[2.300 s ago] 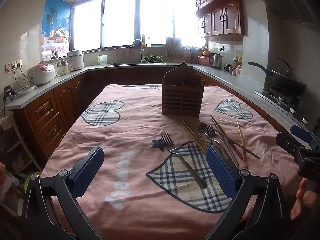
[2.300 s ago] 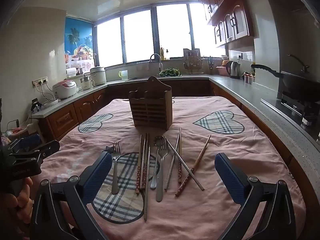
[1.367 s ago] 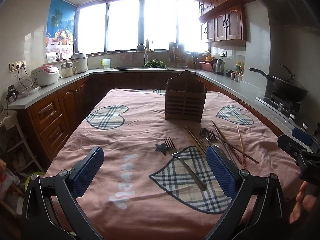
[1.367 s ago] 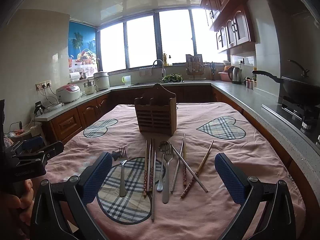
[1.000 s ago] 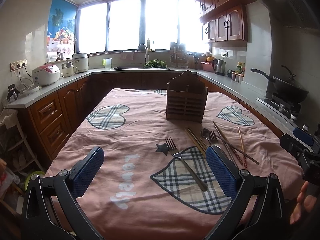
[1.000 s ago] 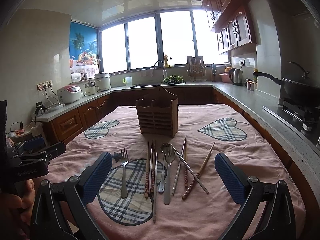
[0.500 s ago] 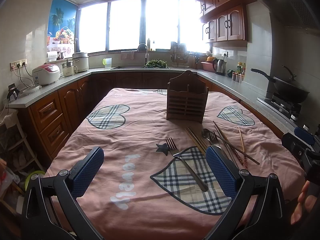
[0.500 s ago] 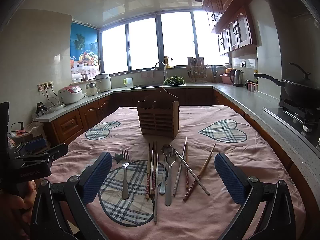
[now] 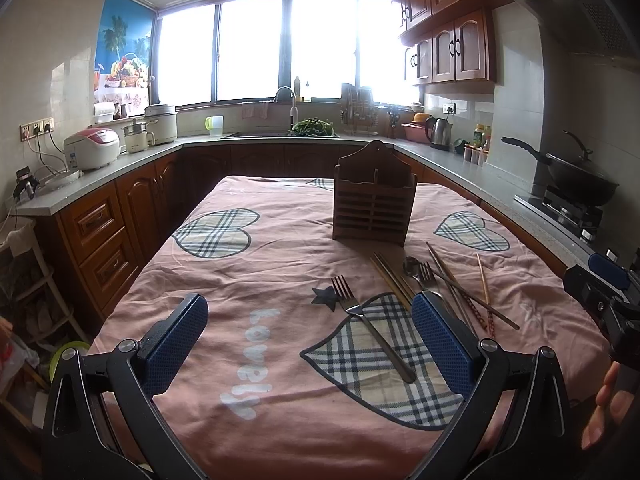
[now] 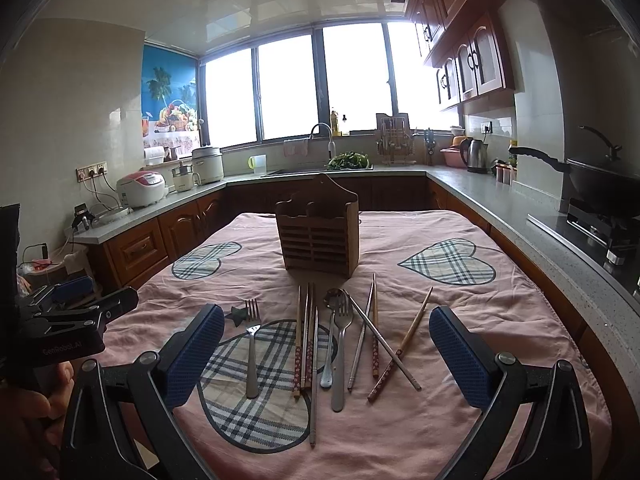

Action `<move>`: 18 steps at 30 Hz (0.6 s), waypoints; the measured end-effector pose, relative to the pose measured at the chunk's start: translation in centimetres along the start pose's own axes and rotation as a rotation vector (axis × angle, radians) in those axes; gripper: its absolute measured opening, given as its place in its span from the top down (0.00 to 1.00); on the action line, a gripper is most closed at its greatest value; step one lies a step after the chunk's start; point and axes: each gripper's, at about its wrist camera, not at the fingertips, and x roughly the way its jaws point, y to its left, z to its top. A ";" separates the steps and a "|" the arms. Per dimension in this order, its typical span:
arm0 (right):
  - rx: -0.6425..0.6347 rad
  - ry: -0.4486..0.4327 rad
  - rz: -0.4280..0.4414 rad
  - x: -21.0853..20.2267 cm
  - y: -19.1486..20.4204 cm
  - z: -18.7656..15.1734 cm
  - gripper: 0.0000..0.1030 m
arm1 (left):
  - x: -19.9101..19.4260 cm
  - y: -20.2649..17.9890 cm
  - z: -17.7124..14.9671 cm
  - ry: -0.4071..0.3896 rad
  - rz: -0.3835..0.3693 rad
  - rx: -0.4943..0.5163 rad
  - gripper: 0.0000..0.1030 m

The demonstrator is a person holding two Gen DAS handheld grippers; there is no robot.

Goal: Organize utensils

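A: Where do we have the utensils?

B: Loose fan on the pink tablecloth, just in front of the wooden utensil holder. The lone fork sits off to the left, apart from the rest. Then the patterned chopsticks, parallel, touching. Spoon and second fork lie side by side at center. Right of that, the metal chopsticks cross each other and a wooden chopstick.

A: Holder?

B: Upright, mid-table, two compartments visible at the top, both look empty from our view. Utensil tips stop just short of its base.

A: Grippers?

B: We see both spread wide, nothing between the pads. Right gripper hovers at the near table edge, framing the whole pile. Left gripper is further left, over the plaid heart and white lettering; its right pad overlaps the spoon area in view.

A: Room to move?

B: Bare cloth left of the lone fork and right of the wooden chopstick. Counters run close along both long table edges; wok on the stove to our right.
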 end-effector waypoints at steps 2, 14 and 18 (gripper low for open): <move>0.000 0.001 0.001 0.0 0.0 0.0 0.00 | 0.0 0.0 0.0 -0.001 0.001 0.000 0.00; -0.001 0.008 0.008 0.2 0.1 0.0 0.00 | 0.9 0.3 0.1 0.034 -0.012 -0.011 0.00; 0.017 0.030 0.015 0.9 -0.5 0.0 0.00 | 2.7 0.8 0.4 0.095 -0.029 -0.038 0.00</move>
